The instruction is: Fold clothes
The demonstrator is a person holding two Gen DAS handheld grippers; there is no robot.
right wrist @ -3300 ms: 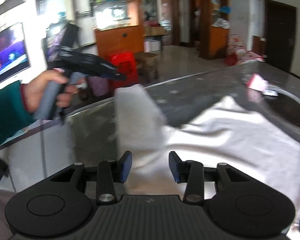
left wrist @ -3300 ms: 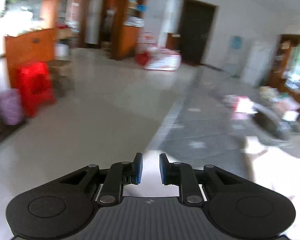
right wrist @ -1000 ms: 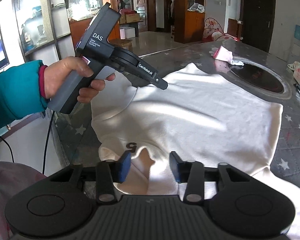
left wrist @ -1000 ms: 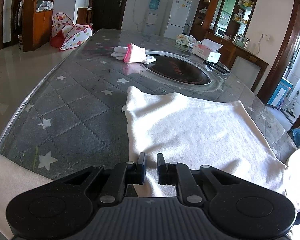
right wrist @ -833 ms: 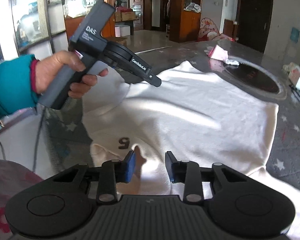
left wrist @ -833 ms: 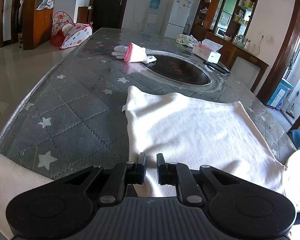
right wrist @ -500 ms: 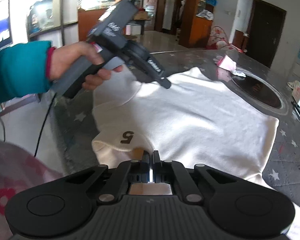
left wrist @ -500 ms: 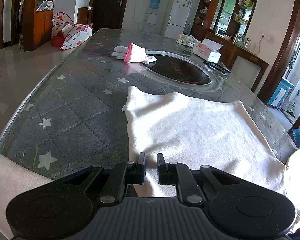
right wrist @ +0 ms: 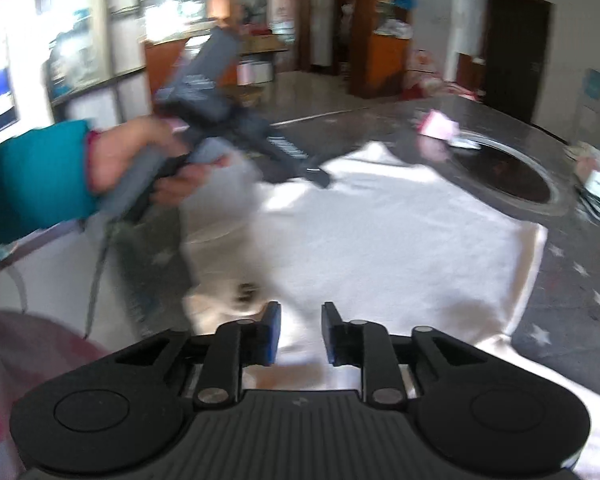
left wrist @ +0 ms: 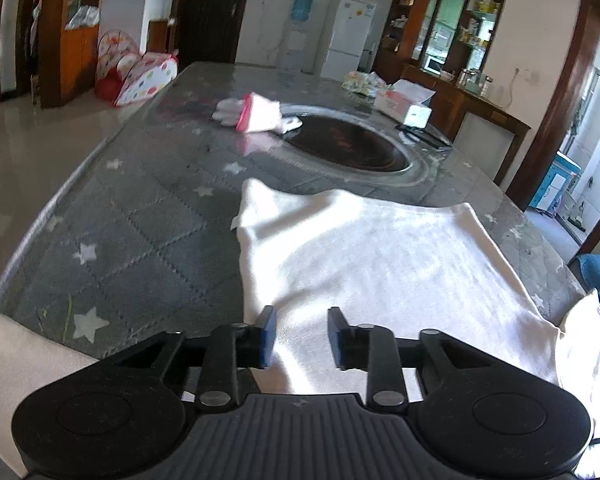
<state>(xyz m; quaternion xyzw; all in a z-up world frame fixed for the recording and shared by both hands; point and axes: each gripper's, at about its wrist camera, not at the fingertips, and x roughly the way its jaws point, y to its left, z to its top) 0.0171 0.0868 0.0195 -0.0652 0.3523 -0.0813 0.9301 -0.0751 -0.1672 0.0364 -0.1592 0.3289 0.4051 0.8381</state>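
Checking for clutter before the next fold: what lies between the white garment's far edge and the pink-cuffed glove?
Only bare grey star-patterned tabletop separates the white garment from the glove; the left wrist view shows it.

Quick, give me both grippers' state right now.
Left gripper: jaws opening, pads apart over the white garment, gripping nothing.
Right gripper: jaws opening, pads apart over the garment's near edge, holding nothing.

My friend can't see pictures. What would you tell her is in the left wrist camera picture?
A white garment lies spread flat on a grey star-patterned table, and the left gripper hangs over its near edge with its jaws opening and nothing pinched. Farther back, a white and pink glove lies beside a dark round inset in the table.
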